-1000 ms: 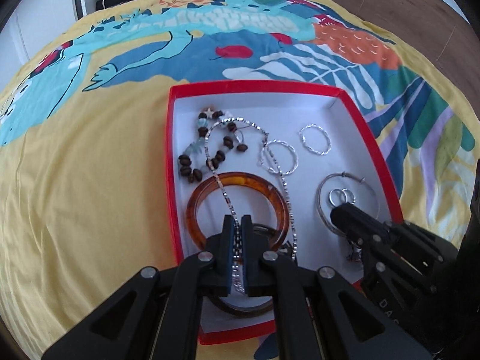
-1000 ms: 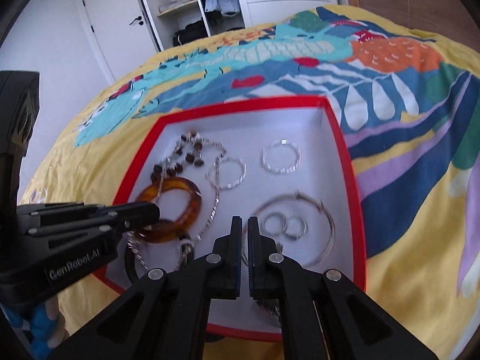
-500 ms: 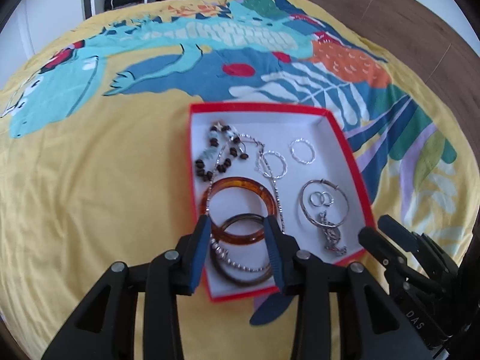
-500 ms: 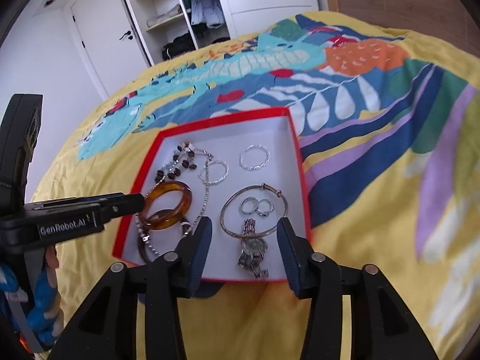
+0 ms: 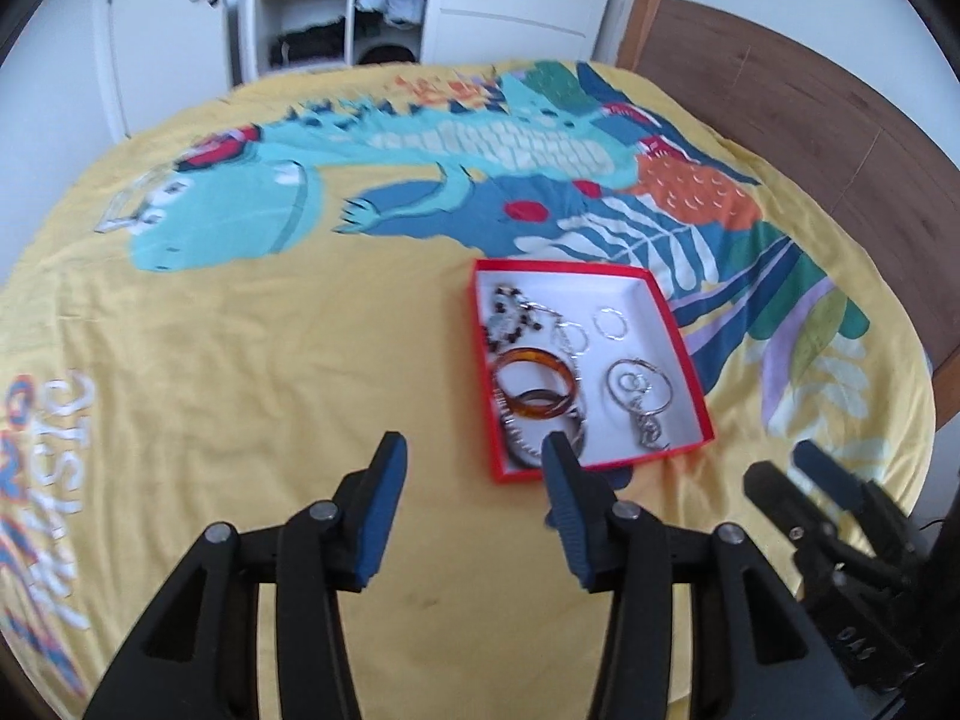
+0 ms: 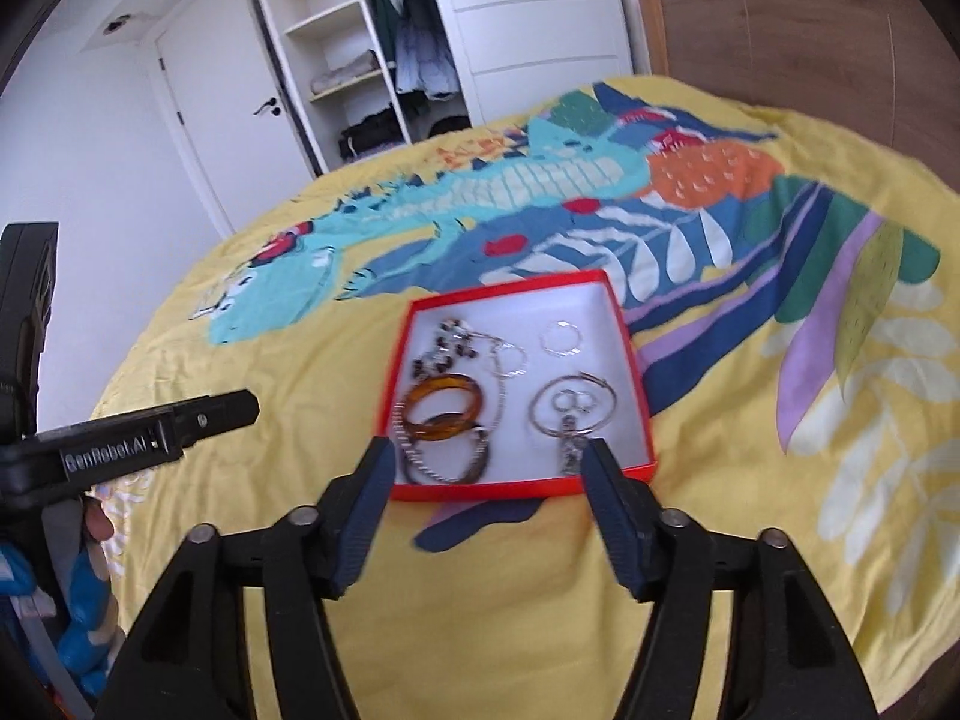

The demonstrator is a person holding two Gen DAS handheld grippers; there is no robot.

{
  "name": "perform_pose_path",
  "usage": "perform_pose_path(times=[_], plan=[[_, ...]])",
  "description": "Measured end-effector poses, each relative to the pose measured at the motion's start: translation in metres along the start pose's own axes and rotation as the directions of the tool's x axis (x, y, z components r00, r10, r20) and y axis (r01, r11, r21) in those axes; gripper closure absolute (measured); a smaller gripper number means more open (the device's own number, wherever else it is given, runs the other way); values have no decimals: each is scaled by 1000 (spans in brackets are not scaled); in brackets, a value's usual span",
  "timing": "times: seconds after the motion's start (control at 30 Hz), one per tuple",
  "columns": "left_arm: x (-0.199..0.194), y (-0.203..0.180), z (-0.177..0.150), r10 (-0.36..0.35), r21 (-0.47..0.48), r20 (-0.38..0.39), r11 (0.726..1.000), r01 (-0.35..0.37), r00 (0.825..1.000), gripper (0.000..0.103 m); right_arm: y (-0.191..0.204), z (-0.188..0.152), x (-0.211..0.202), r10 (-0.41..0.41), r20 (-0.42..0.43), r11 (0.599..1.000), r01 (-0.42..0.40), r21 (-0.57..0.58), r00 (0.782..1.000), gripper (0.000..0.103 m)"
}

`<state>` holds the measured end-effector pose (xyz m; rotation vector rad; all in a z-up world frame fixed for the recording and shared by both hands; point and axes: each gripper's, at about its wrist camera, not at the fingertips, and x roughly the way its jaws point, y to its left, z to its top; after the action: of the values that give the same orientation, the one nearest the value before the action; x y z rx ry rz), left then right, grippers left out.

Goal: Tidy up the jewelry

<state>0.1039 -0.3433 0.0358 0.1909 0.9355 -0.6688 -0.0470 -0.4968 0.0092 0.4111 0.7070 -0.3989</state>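
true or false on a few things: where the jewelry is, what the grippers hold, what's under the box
1. All the jewelry lies inside the red box. True.
2. The right gripper holds the amber bangle. False: its fingers stand apart with nothing between them, and the bangle lies in the box.
3. The left gripper is open and empty. True.
4. The box sits on a wooden floor. False: it sits on a yellow bedspread.
5. The box has a lid on. False: it is open on top.
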Motion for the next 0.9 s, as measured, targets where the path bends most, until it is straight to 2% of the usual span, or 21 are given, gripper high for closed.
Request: perform_pose_path(times=[0.27,0.47,0.9], plan=[[-74,37,-33,98,-58,95,994,-92,991,57,54,-12,-53,10,53,998,-7,-65,999,24],[-129,64,-54,166,-107,172,983,-149,971,57,89,-22,-84,21,84,994,-12,-106,996,20],[-212,106,-115,255,-163,250,962,-219,934,57,137,-53,-133,38,129,986,-16,-167,991,12]])
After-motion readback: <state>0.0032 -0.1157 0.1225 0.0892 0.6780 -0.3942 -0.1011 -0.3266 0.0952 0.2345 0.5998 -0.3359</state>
